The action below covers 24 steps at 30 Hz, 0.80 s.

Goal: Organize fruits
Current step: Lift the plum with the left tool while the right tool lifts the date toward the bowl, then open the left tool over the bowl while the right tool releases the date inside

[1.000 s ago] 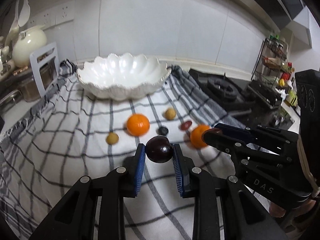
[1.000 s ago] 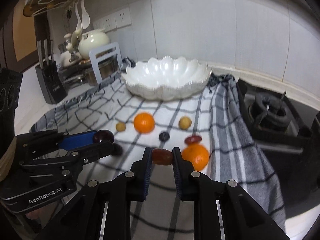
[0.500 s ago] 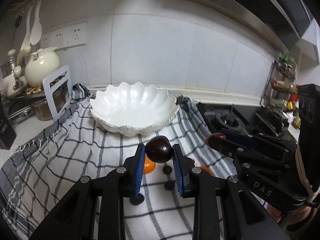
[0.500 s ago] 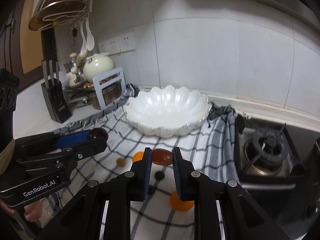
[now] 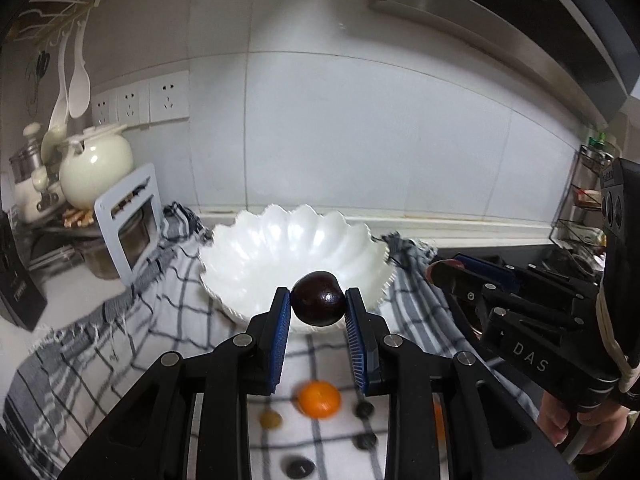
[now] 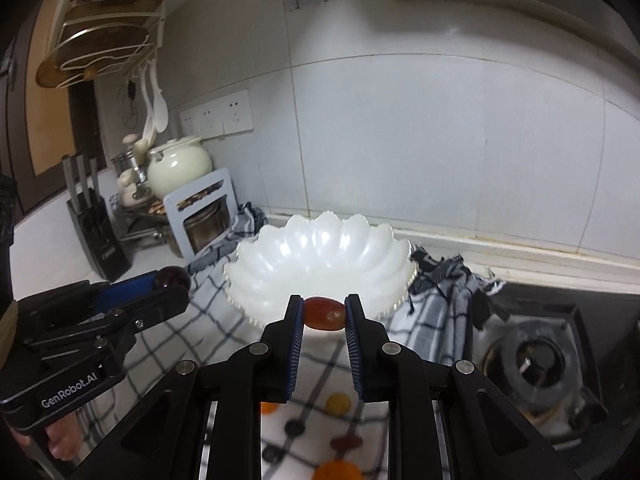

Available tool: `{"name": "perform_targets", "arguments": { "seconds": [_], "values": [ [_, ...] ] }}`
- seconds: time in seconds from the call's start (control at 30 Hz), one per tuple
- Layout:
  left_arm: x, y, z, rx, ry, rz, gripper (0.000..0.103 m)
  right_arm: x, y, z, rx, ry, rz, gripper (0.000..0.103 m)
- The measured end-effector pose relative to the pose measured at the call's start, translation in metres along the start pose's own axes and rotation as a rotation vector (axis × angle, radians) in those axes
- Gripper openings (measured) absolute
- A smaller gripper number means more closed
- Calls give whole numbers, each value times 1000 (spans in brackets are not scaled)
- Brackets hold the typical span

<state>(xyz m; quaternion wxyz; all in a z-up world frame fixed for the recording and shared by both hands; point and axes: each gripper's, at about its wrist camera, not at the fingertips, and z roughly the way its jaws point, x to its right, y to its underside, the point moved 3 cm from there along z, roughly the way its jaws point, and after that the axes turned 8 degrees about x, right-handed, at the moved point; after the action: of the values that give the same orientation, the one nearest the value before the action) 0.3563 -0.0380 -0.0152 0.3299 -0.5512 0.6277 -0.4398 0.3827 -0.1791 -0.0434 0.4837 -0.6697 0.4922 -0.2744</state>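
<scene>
**Both grippers carry fruit before the white bowl**

The left gripper [image 5: 318, 306] clamps a dark plum [image 5: 318, 299] between its blue pads, held in the air in front of the scalloped white bowl [image 5: 256, 256]. The right gripper [image 6: 320, 314] squeezes a reddish oval fruit [image 6: 324, 313], likewise in front of the bowl's near rim. Below them, on the checked cloth [image 5: 96, 344], lie an orange [image 5: 319, 399] and several small fruits. Beyond the bowl stand a cream teapot [image 5: 96, 168], a tiled wall and, to the right, a gas hob [image 6: 536, 356].
</scene>
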Motion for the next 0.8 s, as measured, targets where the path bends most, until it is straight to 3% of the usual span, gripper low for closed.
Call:
{"name": "perform_targets", "arguments": {
  "seconds": [0.17,0.4,0.8],
  "values": [
    [-14,-19,26,-5,-19,-1,28,6,-17,34,-21,4,6,22],
    [-32,-34,73,-72,-33,-19,28,15,-39,89,-74,23,-9,22],
    [-49,-38,152,-202,-59,-29,28,26,-34,175,-269,22,21,23]
  ]
}}
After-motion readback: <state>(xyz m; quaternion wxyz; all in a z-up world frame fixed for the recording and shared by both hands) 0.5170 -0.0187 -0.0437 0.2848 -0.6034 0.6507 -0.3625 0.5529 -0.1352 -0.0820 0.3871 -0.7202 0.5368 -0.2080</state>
